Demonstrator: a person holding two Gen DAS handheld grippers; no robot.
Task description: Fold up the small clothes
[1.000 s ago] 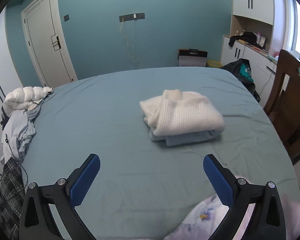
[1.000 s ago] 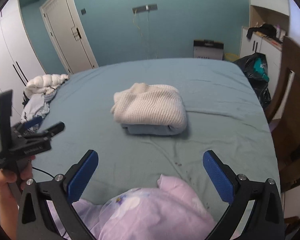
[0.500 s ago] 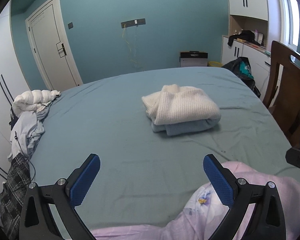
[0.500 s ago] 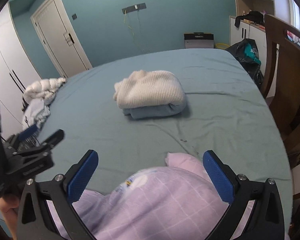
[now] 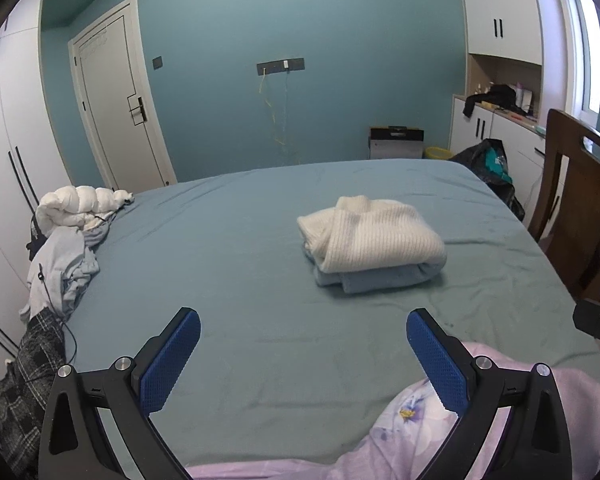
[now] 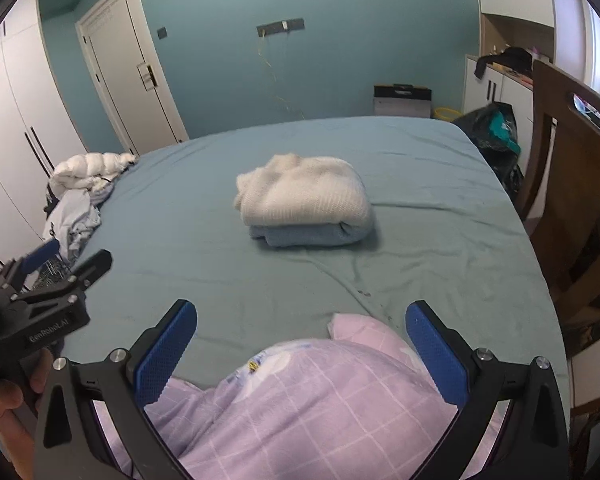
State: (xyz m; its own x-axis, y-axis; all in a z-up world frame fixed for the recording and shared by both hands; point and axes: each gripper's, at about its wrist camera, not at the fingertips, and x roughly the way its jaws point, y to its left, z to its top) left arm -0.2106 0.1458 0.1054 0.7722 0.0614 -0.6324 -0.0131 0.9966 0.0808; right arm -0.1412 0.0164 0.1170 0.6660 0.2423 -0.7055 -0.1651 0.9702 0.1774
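Both views pulled back since earlier; left hand-held gripper (image 5: 303, 354) and right hand-held gripper (image 6: 301, 347) spread wide, empty, above lilac garment (image 6: 320, 404).

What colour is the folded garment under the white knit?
Light blue, clearest in the right wrist view.

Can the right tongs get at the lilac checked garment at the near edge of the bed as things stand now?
Probably yes. The right tongs are open and the lilac checked garment lies directly below and between them, with nothing on top of it; the left tongs are off to the side.
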